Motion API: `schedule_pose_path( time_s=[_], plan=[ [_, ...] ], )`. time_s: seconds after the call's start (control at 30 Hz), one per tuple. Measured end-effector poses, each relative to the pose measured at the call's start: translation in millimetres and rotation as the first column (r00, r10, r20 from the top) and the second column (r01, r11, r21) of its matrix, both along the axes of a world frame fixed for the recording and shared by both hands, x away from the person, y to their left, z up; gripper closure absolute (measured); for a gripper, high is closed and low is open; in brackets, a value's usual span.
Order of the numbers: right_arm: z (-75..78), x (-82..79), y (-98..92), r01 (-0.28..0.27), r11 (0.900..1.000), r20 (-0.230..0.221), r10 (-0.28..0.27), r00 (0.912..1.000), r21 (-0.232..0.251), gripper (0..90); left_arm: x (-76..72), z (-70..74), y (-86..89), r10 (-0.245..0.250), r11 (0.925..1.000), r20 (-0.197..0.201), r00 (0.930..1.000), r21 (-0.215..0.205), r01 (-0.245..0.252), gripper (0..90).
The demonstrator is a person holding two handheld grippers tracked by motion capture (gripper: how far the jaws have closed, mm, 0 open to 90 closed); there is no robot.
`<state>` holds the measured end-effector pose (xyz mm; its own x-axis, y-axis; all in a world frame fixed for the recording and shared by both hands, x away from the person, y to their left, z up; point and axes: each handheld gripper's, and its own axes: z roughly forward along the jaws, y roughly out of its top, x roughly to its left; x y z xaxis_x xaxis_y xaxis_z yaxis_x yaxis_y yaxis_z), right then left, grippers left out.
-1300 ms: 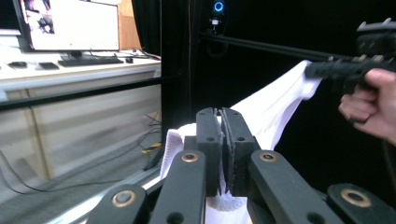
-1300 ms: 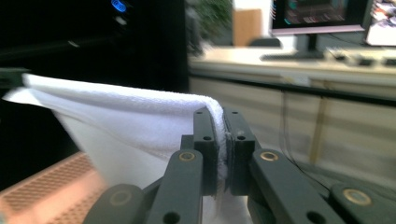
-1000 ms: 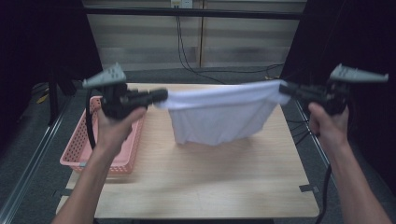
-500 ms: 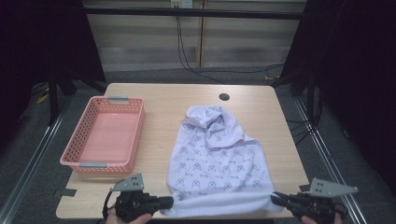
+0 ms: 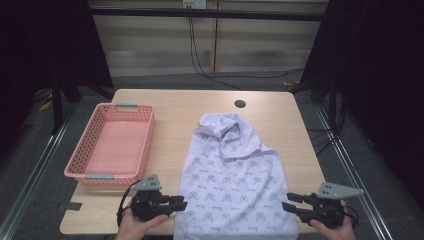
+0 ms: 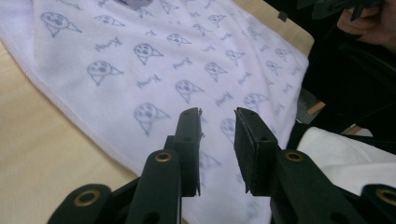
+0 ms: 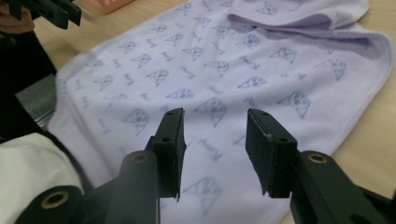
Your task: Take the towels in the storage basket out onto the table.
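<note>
A pale lilac towel (image 5: 235, 180) printed with small blue cat faces lies flat on the wooden table (image 5: 170, 107). Its far end is bunched into folds (image 5: 227, 127), and its near hem hangs at the table's front edge. My left gripper (image 5: 182, 204) sits at the towel's near left corner and my right gripper (image 5: 286, 206) at its near right corner. Both have just been opening. In the left gripper view the jaws (image 6: 217, 126) stand apart over the towel (image 6: 154, 60) with nothing pinched. The right gripper (image 7: 215, 126) is likewise open above the towel (image 7: 233, 60).
An empty pink plastic basket (image 5: 112, 145) stands on the left side of the table, close to the towel's left edge. A round cable hole (image 5: 240, 104) sits at the table's far middle. Bare wood lies to the right of the towel.
The towel, held stretched in the air between both grippers, has come down and now lies on the table. Both hands sank to the front edge, and both sets of jaws let go.
</note>
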<state>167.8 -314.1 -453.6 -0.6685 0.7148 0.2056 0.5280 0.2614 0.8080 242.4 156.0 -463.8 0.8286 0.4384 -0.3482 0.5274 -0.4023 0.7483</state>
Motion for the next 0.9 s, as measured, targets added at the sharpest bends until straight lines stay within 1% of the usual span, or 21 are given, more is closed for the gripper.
schedule_pose_path(
  time_s=[0.03, 0.07, 0.1, 0.13, 0.17, 0.2, 0.27, 0.3, 0.33, 0.43, 0.5, 0.57, 0.6, 0.63, 0.67, 0.7, 0.73, 0.8, 0.83, 0.87, 0.9],
  plan=[
    [0.0, 0.0, 0.0, 0.000, 1.000, 0.000, 0.000, 1.0000, 0.000, 57.4, 0.0, 0.0, 0.0, 0.000, 1.0000, 0.000, 1.0000, 0.000, 0.000, 71.9],
    [-0.4, 7.6, 2.4, 0.004, 1.000, 0.011, -0.004, 0.9999, -0.012, 57.2, 11.1, -1.4, -4.2, 0.011, 0.9999, -0.007, 0.9999, 0.013, -0.011, 71.9],
    [-1.9, 24.4, 7.2, 0.003, 1.000, 0.011, -0.003, 0.9999, -0.022, 55.9, 17.7, -2.3, -6.3, 0.017, 0.9998, -0.009, 0.9998, 0.007, -0.017, 73.8],
    [-3.4, 32.9, 10.0, 0.013, 0.999, 0.015, -0.013, 0.9998, -0.037, 55.6, 31.4, -4.3, -12.1, 0.008, 1.0000, -0.007, 0.9999, -0.002, -0.008, 74.3],
    [-4.9, 39.7, 11.7, 0.015, 0.999, 0.011, -0.014, 0.9998, -0.043, 55.3, 40.4, -6.7, -15.7, 0.021, 0.9998, -0.005, 0.9998, -0.005, -0.021, 74.4],
    [-7.7, 50.5, 15.5, 0.007, 0.999, 0.005, -0.007, 1.0000, -0.054, 54.6, 48.0, -9.3, -17.9, 0.028, 0.9995, -0.024, 0.9993, -0.011, -0.028, 74.8],
    [-12.5, 66.6, 22.3, 0.003, 0.996, -0.002, -0.004, 1.0000, -0.089, 53.1, 64.2, -15.6, -25.4, 0.042, 0.9991, -0.023, 0.9989, 0.012, -0.041, 75.2],
    [-12.5, 66.6, 22.3, 0.003, 0.996, -0.002, -0.004, 1.0000, -0.089, 53.1, 64.2, -15.6, -25.4, 0.042, 0.9991, -0.023, 0.9989, 0.012, -0.041, 73.5],
    [-16.5, 79.7, 28.4, -0.007, 0.996, -0.018, 0.005, 0.9998, -0.092, 51.4, 69.3, -18.1, -26.8, 0.049, 0.9988, -0.024, 0.9985, 0.011, -0.048, 73.5],
    [-22.6, 99.8, 39.7, -0.016, 0.992, -0.035, 0.012, 0.9993, -0.126, 47.5, 80.0, -23.4, -32.7, 0.068, 0.9972, -0.018, 0.9975, 0.032, -0.067, 71.7],
    [-28.8, 112.4, 45.8, -0.018, 0.990, -0.051, 0.011, 0.9986, -0.140, 46.0, 84.3, -27.4, -36.3, 0.067, 0.9964, -0.017, 0.9976, 0.053, -0.066, 68.8],
    [-36.0, 122.8, 52.4, -0.019, 0.984, -0.057, 0.009, 0.9983, -0.178, 44.7, 84.6, -33.4, -40.3, 0.066, 0.9927, -0.003, 0.9978, 0.101, -0.066, 67.0],
    [-39.8, 126.8, 54.9, -0.014, 0.979, -0.057, 0.003, 0.9984, -0.201, 44.6, 83.8, -37.4, -41.8, 0.054, 0.9908, -0.005, 0.9985, 0.125, -0.053, 66.9],
    [-43.8, 130.2, 56.4, -0.009, 0.977, -0.059, -0.004, 0.9982, -0.212, 44.7, 81.8, -39.6, -41.2, 0.051, 0.9915, 0.012, 0.9986, 0.119, -0.052, 67.2],
    [-47.1, 131.6, 57.9, -0.005, 0.975, -0.073, -0.011, 0.9973, -0.222, 45.1, 80.8, -40.0, -40.3, 0.056, 0.9921, 0.009, 0.9984, 0.112, -0.057, 67.5],
    [-48.4, 130.8, 58.3, -0.010, 0.973, -0.055, -0.002, 0.9985, -0.231, 46.5, 79.9, -39.8, -39.7, 0.053, 0.9915, 0.008, 0.9986, 0.118, -0.054, 69.0],
    [-47.4, 128.8, 58.7, -0.006, 0.968, -0.054, -0.008, 0.9985, -0.250, 50.0, 78.3, -39.7, -39.2, 0.051, 0.9907, 0.016, 0.9986, 0.126, -0.052, 72.1],
    [-47.5, 123.4, 57.9, 0.002, 0.966, -0.041, -0.012, 0.9991, -0.258, 58.3, 74.4, -39.9, -38.2, 0.038, 0.9887, 0.034, 0.9987, 0.144, -0.042, 81.6],
    [-47.4, 120.5, 57.0, 0.001, 0.967, -0.037, -0.011, 0.9992, -0.255, 67.5, 72.6, -40.1, -37.7, 0.033, 0.9892, 0.029, 0.9990, 0.142, -0.037, 86.6],
    [-46.1, 117.1, 56.0, -0.012, 0.966, -0.048, -0.001, 0.9989, -0.257, 76.1, 71.0, -39.4, -36.9, 0.025, 0.9887, 0.022, 0.9994, 0.147, -0.028, 87.3],
    [-45.5, 112.8, 55.4, -0.014, 0.967, -0.054, 0.000, 0.9985, -0.256, 79.1, 68.4, -39.2, -37.3, 0.021, 0.9890, 0.021, 0.9996, 0.146, -0.024, 87.7]
  ],
)
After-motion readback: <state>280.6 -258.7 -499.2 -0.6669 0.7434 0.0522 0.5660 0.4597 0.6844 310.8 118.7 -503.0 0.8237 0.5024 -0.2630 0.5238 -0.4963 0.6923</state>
